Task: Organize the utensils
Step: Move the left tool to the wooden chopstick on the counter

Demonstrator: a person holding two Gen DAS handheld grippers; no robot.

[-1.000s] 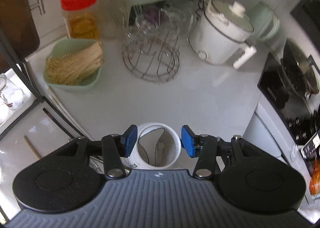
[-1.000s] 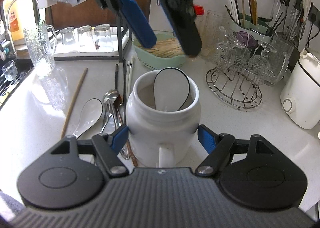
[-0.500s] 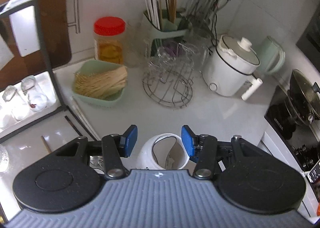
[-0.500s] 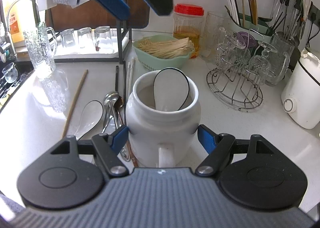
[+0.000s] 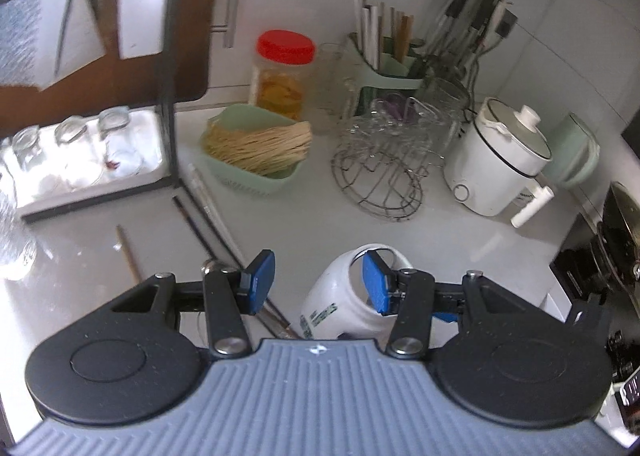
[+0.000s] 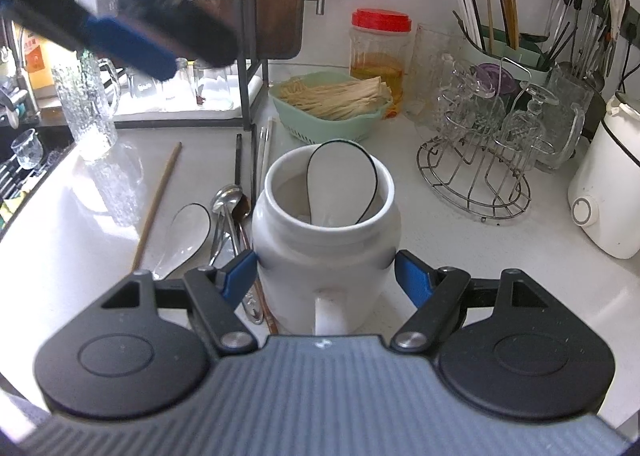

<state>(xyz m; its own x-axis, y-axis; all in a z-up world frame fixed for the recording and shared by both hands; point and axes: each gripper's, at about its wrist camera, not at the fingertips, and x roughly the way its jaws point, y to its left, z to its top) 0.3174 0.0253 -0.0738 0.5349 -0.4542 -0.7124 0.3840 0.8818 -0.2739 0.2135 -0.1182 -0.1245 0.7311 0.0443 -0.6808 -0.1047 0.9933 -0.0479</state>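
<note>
Jar: white ceramic jar (image 6: 326, 252) stands upright on the worktop (image 6: 460, 256), and it's pinned! The right gripper (image 6: 326, 274) has its jaws clenched on the jar's belly, a blue pad pressing each side.
Inside the jar: one white spoon with a dark rim (image 6: 340, 180) already stands in there, bowl up, leaning on the far wall.
Left gripper: the left gripper (image 5: 318, 282) hangs above the worktop with its jaws released and nothing between them. From the other hand's camera it shows only as a dark blur at the upper left.
Waiting utensils: just left of the jar lie a second white spoon (image 6: 184, 232), a cluster of metal spoons (image 6: 228, 212), a wooden chopstick (image 6: 158, 200) and darker and paler chopsticks (image 6: 250, 160) running toward the rack.
Step in hand: by my reading, one piece is sorted and the free hand is lining up for the next pick while the jar is steadied.
Next move: it calls for dropping onto one loose utensil, likely a spoon, closing on its handle and lifting it clear of its neighbours. Flat, thin handles against a slick surface — tricky pickup!
</note>
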